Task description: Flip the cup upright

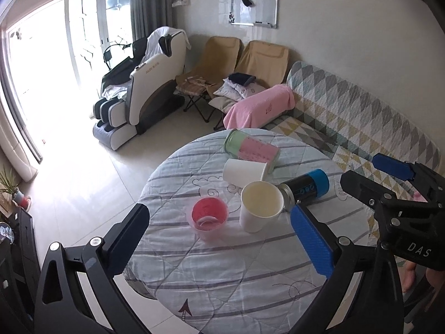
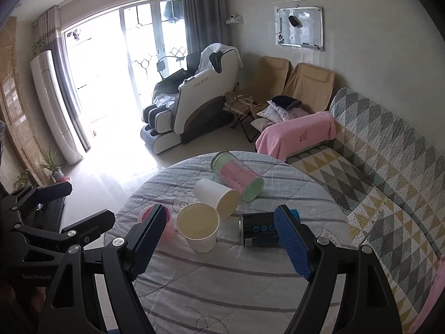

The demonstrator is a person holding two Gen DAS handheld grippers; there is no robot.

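Note:
On the round table with a striped cloth [image 1: 211,272] [image 2: 211,286] a white paper cup [image 1: 260,206] [image 2: 198,226] stands upright, mouth up. A second white paper cup [image 1: 243,170] [image 2: 215,196] lies on its side behind it. A pink plastic cup [image 1: 209,214] [image 2: 146,213] stands upright to the left. My left gripper [image 1: 219,236] is open and empty, hovering in front of the upright cups. My right gripper [image 2: 219,236] is open and empty, above the table in front of the upright paper cup; it also shows in the left wrist view [image 1: 358,171].
A pink-and-green jar [image 1: 251,151] [image 2: 237,179] lies on its side at the back. A black can with a blue cap [image 1: 304,188] [image 2: 261,229] lies on its side at the right. A patterned sofa [image 1: 361,117] [image 2: 389,167] runs along the right side.

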